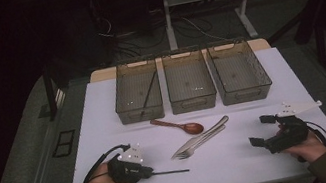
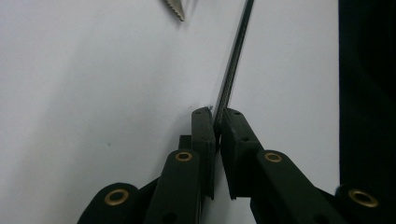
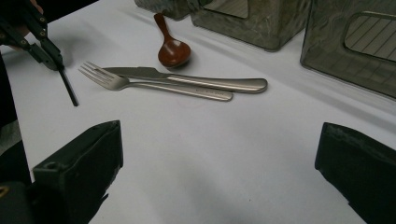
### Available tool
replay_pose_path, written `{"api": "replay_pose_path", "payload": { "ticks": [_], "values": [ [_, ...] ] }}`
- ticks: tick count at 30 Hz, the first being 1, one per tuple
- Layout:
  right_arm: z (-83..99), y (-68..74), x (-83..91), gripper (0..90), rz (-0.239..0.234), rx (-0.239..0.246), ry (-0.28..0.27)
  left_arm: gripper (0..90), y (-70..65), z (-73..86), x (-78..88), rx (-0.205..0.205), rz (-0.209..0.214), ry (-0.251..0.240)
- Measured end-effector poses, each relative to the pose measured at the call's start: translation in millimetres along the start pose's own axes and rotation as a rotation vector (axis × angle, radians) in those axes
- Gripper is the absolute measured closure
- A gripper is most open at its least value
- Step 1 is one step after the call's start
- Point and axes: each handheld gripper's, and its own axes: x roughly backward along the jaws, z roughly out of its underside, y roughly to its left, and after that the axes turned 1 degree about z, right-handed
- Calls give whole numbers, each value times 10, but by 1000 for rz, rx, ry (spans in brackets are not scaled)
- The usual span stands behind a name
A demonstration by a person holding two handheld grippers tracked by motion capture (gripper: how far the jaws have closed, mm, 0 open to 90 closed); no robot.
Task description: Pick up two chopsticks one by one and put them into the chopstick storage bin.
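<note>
The left tongs (image 1: 150, 171) are clamped on a chopstick (image 1: 171, 172) lying low on the near counter (image 1: 244, 158), the right tongs (image 1: 262, 130) gape idle, so lifting it toward the left bin (image 1: 136, 92) seemingly comes next.

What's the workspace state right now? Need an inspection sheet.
Surface: white table top, flat, lit.
Job's things: thin black chopstick clamped in left gripper; a second black stick leans in the left bin.
Clutter: wooden spoon, fork and knife lying together mid-table; middle bin and right bin at the far edge.
Grippers: left shut on the chopstick; right gripper open, nothing between its jaws.
Cables: one trails from each gripper; more lie on the floor beyond the table.
Surroundings: dark room, desk legs behind.
</note>
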Motion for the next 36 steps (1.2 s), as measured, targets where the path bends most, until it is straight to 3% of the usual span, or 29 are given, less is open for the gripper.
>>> {"api": "replay_pose_path", "payload": {
  "ticks": [8,12,22,26,36],
  "values": [
    [0,3,-2,12,-2,2,2,838,42,55,-3,22,46,-40],
    [0,5,-2,11,-3,2,2,851,29,45,-5,2,53,-38],
    [0,6,3,11,-2,3,-1,857,5,28,6,-18,43,-23],
    [0,7,5,12,-2,4,-2,856,-9,18,11,-23,18,-1],
    [0,12,3,12,-2,4,-2,857,-71,37,6,-46,-25,-15]
  ]
}}
